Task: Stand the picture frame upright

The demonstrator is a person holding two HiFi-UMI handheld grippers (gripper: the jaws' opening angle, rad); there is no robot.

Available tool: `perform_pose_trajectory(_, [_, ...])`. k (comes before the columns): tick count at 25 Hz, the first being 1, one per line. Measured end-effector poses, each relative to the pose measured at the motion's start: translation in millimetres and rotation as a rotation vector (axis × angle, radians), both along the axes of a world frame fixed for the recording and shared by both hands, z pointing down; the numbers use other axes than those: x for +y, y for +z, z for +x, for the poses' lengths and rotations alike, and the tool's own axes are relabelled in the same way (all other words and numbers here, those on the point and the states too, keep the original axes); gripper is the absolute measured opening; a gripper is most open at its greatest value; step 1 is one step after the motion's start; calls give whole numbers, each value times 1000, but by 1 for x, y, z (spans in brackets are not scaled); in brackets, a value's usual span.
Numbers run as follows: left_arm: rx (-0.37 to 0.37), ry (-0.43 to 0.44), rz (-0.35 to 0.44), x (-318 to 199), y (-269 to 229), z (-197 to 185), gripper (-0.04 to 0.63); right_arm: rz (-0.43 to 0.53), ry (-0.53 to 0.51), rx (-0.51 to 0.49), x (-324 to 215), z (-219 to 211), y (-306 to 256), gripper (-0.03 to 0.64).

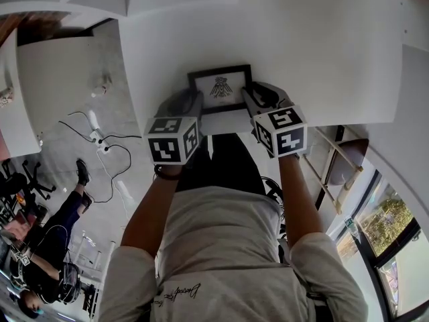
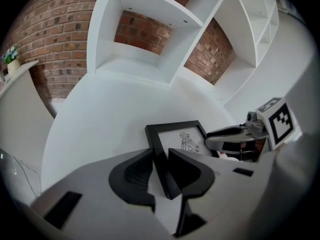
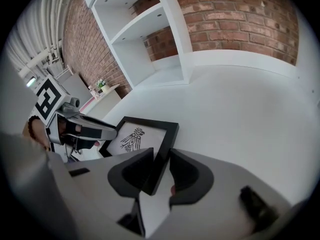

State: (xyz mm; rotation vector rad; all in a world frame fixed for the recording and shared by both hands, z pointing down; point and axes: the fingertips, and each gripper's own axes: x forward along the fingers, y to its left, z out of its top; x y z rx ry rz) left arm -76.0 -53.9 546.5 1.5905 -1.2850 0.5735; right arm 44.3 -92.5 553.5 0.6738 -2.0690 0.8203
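Clamping the left-hand bar of the picture frame (image 2: 171,125) between its two dark jaws, the left gripper (image 2: 160,153) stands at a narrow gap, pads pressed on either side of the black moulding. Right gripper (image 3: 161,153): likewise closed on the frame, jaws set on the right-hand bar, gap narrow and filled by the moulding. Marker cubes: one on each gripper, left cube (image 1: 173,139) and right cube (image 1: 281,131), both on the near side of the frame, above the holder's forearms. Picture frame: black, rectangular, holding a white sheet with a small dark bird-like drawing (image 3: 131,138); face up, not upright, held between the two grippers at the near edge of the table (image 1: 301,45); whether its near end is lifted off the surface cannot be told. Table: white, broad, with a curved near edge, bare on the far side of the frame. Shelving (image 2: 135,29): white, open compartments, at the far side of the table. Brick wall (image 3: 235,14): red-brown, behind the shelving. Floor (image 1: 74,92): grey, to the left of the table, with loose cables (image 1: 100,136) lying on it. Second person (image 1: 47,253): dark clothing, low at the near left. Wooden chair (image 1: 338,163): near right, beside the table.
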Motion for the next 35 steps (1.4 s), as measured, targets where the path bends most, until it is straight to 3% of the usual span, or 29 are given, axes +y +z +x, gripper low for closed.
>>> perform_pose_trajectory(5, [5,-28,21,-2,-2,0,95,-5,21,-24,0,2,-2,107])
perform_pose_trajectory(15, [-29,-13,112,-26,-20,-1,91,119,72,-40,-25,3,-18,98])
perform_pose_trajectory(22, [-92,-21,241,-56,-51,-11,89,240,113,-65,-57,-7,-47,92])
perform_pose_trajectory(30, [-107,-43,371,-89,-85,-21,89,364,106,-92,-93,-16,-86,89])
perform_pose_trajectory(35, [-161,5,471,-113,-103,-19,89,430,148,-121,-112,-14,-100,91])
